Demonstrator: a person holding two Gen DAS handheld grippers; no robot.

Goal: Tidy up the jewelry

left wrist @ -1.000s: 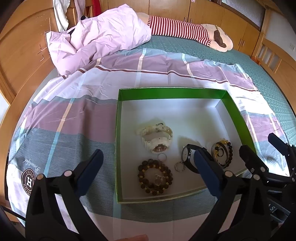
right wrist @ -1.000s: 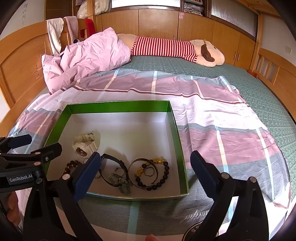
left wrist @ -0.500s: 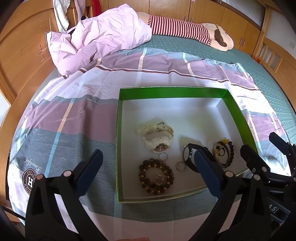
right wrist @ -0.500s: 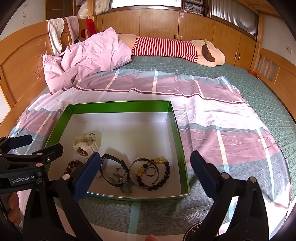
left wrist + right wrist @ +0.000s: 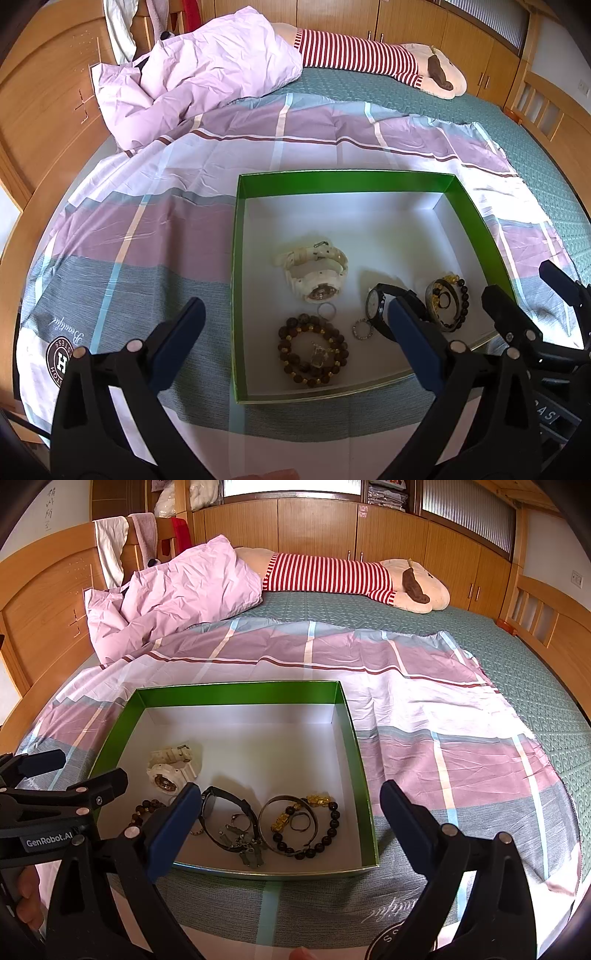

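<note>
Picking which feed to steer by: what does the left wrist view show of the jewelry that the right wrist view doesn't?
Left wrist only: the whole brown wooden bead bracelet and two small rings beside it; the right view hides most of that bracelet behind a blue pad.
Right wrist only: the full silver bangle, black bead bracelet with gold charms and metal pendants.
Both: green-walled box, white watch, black watch; both tongs open.
</note>
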